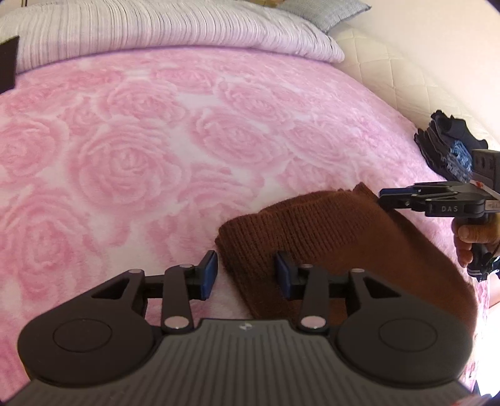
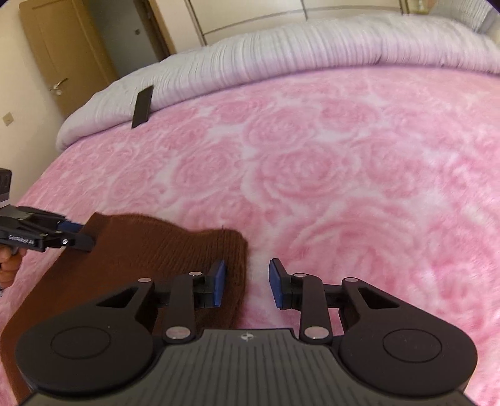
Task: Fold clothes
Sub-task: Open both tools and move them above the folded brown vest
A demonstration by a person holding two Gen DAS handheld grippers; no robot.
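Observation:
A brown knitted garment (image 1: 328, 231) lies folded on the pink rose-patterned blanket (image 1: 140, 150). My left gripper (image 1: 247, 274) is open, its jaws straddling the garment's near-left corner. In the right wrist view the same garment (image 2: 150, 246) lies at lower left and my right gripper (image 2: 247, 282) is open over its right edge, left pad above the knit, right pad above the blanket (image 2: 343, 162). The right gripper also shows side-on in the left wrist view (image 1: 384, 196), at the garment's far right corner. The left gripper shows in the right wrist view (image 2: 84, 237) at the garment's far left corner.
A striped pale duvet (image 1: 156, 28) is bunched along the far side of the bed, with a grey pillow (image 1: 328, 12) behind. A dark flat object (image 2: 143, 106) leans on the duvet. A pile of dark and blue clothes (image 1: 450, 143) sits at the right edge. A wooden door (image 2: 62, 53) stands beyond.

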